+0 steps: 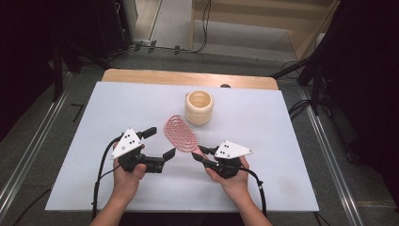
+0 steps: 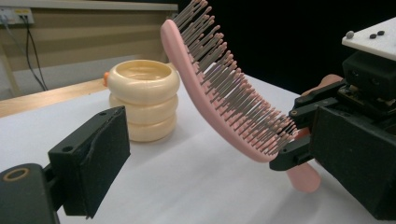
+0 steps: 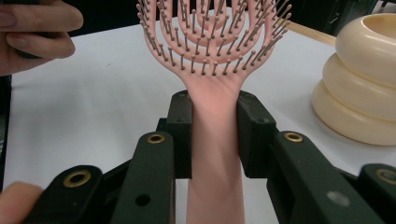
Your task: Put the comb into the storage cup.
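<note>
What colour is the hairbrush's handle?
Pink, like the rest of the hairbrush; the right gripper view shows it best.

The bottom edge cuts off the hairbrush (image 3: 215, 140) handle's end

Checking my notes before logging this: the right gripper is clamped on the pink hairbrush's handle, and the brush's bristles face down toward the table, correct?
Not quite. The right gripper is clamped on the pink hairbrush by its handle, but the bristles face up, away from the table, as the left gripper view shows.
</note>
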`<state>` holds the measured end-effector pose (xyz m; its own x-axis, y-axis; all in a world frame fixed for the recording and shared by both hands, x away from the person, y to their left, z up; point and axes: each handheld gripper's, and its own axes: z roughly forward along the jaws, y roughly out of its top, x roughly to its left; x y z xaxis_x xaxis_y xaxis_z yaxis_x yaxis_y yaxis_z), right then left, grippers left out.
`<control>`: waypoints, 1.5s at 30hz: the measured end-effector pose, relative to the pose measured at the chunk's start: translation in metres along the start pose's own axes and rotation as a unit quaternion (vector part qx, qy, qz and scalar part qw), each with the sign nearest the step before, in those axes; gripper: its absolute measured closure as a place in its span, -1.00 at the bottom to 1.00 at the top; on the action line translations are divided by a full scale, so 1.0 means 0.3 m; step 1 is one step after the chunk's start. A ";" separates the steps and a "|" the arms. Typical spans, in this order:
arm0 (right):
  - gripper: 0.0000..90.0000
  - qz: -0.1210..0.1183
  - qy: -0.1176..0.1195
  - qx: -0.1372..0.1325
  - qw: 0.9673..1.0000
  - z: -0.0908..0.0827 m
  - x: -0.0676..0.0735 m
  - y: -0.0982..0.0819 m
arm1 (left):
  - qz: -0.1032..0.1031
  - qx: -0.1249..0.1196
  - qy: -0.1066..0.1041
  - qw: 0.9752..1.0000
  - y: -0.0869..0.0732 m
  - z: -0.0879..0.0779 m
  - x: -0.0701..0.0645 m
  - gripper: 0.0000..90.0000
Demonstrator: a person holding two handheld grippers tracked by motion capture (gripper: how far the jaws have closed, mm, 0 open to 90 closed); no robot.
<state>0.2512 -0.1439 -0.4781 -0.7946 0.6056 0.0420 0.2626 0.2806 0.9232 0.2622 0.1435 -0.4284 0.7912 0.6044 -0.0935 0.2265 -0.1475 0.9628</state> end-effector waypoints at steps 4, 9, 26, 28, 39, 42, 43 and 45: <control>0.51 0.000 0.001 0.000 1.000 0.004 0.004 -0.001 | -0.009 0.001 -0.003 1.000 0.006 0.021 -0.013 -0.76; 0.51 -0.005 -0.001 0.000 1.000 0.007 0.011 -0.001 | -0.019 0.004 -0.017 1.000 0.009 0.039 -0.019 -0.62; 0.51 -0.014 -0.006 -0.007 1.000 0.017 0.034 -0.002 | -0.064 0.008 -0.007 0.998 0.027 0.082 -0.016 -0.34; 0.51 -0.016 -0.005 -0.008 1.000 0.018 0.037 -0.004 | -0.067 0.009 -0.005 0.998 0.030 0.084 -0.016 -0.32; 0.51 -0.023 -0.009 -0.017 1.000 0.023 0.057 -0.003 | -0.082 0.014 -0.008 0.997 0.027 0.094 -0.014 0.03; 0.51 -0.023 -0.012 -0.020 0.999 0.024 0.059 -0.005 | -0.096 0.014 -0.019 0.995 0.029 0.094 -0.005 0.11; 0.51 -0.022 -0.013 -0.020 0.999 0.024 0.057 -0.006 | -0.096 0.014 -0.019 0.995 0.029 0.094 -0.005 0.17; 0.51 -0.025 -0.014 -0.021 0.999 0.025 0.056 -0.009 | -0.096 0.015 -0.024 0.995 0.029 0.094 -0.003 0.20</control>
<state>0.2411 -0.1289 -0.4827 -0.7907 0.6121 -0.0143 0.1991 0.2792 0.9394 0.2796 0.1197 -0.4270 0.7572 0.5863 -0.2880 0.3931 -0.0568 0.9177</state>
